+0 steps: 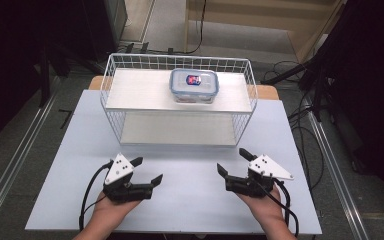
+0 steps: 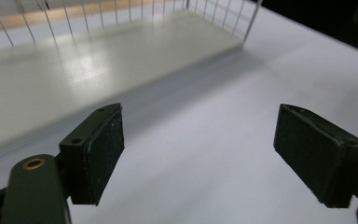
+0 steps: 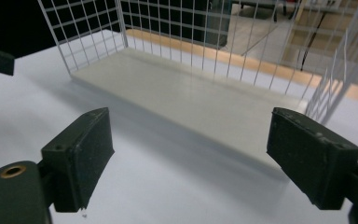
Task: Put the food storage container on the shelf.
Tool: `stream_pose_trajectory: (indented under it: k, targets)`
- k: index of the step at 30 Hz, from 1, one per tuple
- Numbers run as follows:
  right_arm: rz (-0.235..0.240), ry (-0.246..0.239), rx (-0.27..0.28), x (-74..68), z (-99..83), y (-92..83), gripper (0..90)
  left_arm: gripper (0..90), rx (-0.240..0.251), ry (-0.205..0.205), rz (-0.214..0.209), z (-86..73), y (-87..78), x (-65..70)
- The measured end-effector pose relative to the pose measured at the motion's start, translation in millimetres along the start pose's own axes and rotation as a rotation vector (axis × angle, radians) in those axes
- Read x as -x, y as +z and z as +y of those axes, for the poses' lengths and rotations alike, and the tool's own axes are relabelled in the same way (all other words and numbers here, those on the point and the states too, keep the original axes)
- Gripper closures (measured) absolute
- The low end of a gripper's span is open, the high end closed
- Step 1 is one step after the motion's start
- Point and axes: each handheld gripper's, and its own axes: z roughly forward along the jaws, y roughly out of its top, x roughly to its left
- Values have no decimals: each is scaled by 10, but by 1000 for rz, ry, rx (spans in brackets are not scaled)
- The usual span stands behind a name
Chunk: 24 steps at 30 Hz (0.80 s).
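The left gripper point(image 1: 146, 170) is resting low over the white table point(image 1: 190, 200) at the near left, its jaws standing wide apart with nothing between them; behind and between both grippers the white wire rack point(image 1: 179, 102) is standing, a lidded clear container point(image 1: 194, 85) sitting on its upper shelf, well apart from either hand; the right gripper point(image 1: 232, 162) is mirroring at the near right, jaws likewise spread and empty.

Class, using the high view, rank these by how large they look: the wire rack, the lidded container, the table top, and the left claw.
1. table top
2. wire rack
3. lidded container and left claw: similar in apparent size, and the claw is nearer the camera, so I won't rank them.
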Motion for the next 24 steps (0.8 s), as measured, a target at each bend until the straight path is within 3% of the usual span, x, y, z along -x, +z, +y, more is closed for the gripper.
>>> stream_pose_trajectory:
  k: [2,4,6,9,13,19,24]
  targets:
    - [-18,27,17,-16,-182,-77,133,123,-5,0,-7,-169,-30,17]
    - [-44,10,5,-43,-375,-151,132,111,-54,-4,-24,-251,-41,15]
    - [-37,12,-17,-29,-488,-240,132,89,-42,13,6,-311,-94,14]
    - [-25,44,-20,3,-541,-305,129,76,-63,13,22,-383,-43,-31]
    - [-51,52,-8,27,-516,-276,129,55,-53,-71,36,-405,27,-113]
    - [-44,45,-6,6,-518,-290,132,61,-22,-45,29,-363,-46,-50]
    - [-38,57,-4,19,-520,-276,134,62,-15,-89,15,-349,-55,-82]
